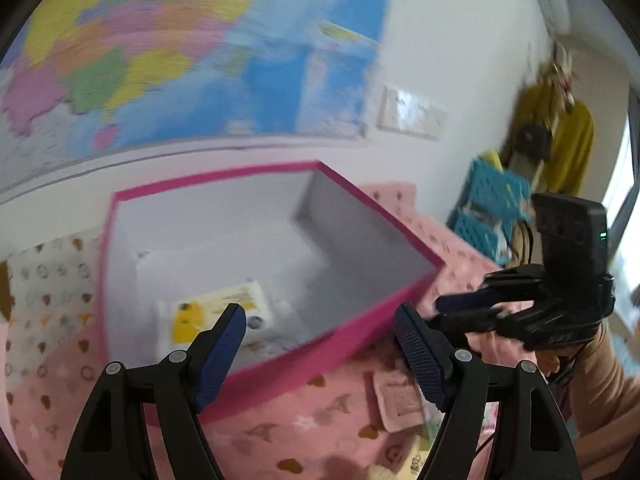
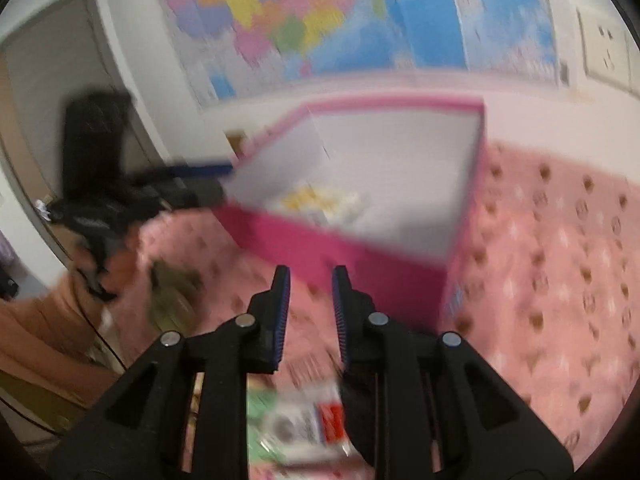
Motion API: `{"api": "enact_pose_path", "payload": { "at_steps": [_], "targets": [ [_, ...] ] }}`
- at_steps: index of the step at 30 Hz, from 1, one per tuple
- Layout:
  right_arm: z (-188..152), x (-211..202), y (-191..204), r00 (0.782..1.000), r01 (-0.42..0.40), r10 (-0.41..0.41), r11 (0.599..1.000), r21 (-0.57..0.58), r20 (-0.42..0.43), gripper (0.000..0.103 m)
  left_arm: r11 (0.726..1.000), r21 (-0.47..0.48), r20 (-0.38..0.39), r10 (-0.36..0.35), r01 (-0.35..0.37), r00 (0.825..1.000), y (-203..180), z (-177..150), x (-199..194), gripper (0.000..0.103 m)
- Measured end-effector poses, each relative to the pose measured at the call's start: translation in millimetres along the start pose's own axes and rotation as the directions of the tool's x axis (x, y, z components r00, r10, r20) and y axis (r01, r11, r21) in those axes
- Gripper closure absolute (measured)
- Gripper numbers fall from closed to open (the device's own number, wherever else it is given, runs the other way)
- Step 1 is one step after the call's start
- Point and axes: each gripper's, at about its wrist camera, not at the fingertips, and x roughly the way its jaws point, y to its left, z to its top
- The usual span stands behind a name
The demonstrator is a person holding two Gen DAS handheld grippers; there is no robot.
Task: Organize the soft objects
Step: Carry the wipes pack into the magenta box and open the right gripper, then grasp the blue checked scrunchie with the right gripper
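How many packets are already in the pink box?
1 that I can make out: a white and yellow packet lying on the floor of the pink box, near its front wall. Others may be hidden by blur.

Blurred packets (image 2: 304, 428) beneath right-wrist view

soft, even indoor light, both views smeared by motion

blurred hardest in the right wrist view, where the pink box (image 2: 352, 236), wall map (image 2: 360, 12) and packets (image 2: 304, 420) by the fingers dissolve into streaks; milder in the left wrist view, sharp only on the near blue pads (image 1: 222, 344). bright wash from a window (image 1: 624, 184) at far right. faint shadow inside the box. heavy fisheye bending, black vignette in the corners.
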Motion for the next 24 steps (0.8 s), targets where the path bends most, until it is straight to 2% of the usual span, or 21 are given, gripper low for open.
{"api": "enact_pose_path", "payload": {
  "at_steps": [4,6,7,10,13,24],
  "targets": [
    [-15.3,21.8,-7.9,0.996,0.049,-0.048,0.999,0.016,-0.071,0.080,0.990,0.105,-0.033,0.098,-0.094,0.995,-22.7,-4.1,23.8,0.025],
    [-18.2,32.3,-11.6,0.994,0.057,-0.054,0.998,0.029,-0.100,0.080,0.984,0.135,-0.044,0.126,-0.119,0.991,-28.7,-6.0,33.0,0.025],
    [-19.8,36.0,-12.3,0.990,0.084,-0.082,0.996,0.020,-0.112,0.080,0.979,0.153,-0.047,0.144,-0.136,0.988,-31.7,-6.9,37.4,0.025],
    [-25.3,42.4,-23.4,0.980,0.127,-0.116,0.990,0.055,-0.159,0.080,0.956,0.217,-0.045,0.211,-0.197,0.976,-42.9,-11.2,48.5,0.025],
    [-29.0,37.2,-36.3,0.978,0.150,-0.133,0.984,0.097,-0.159,0.080,0.927,0.264,-0.050,0.289,-0.267,0.956,-48.2,-13.6,61.8,0.026],
    [-24.6,35.4,-41.8,0.986,0.143,-0.130,0.983,0.117,-0.105,0.077,0.906,0.269,-0.025,0.345,-0.326,0.938,-50.9,1.7,67.6,0.025]
  ]
}}
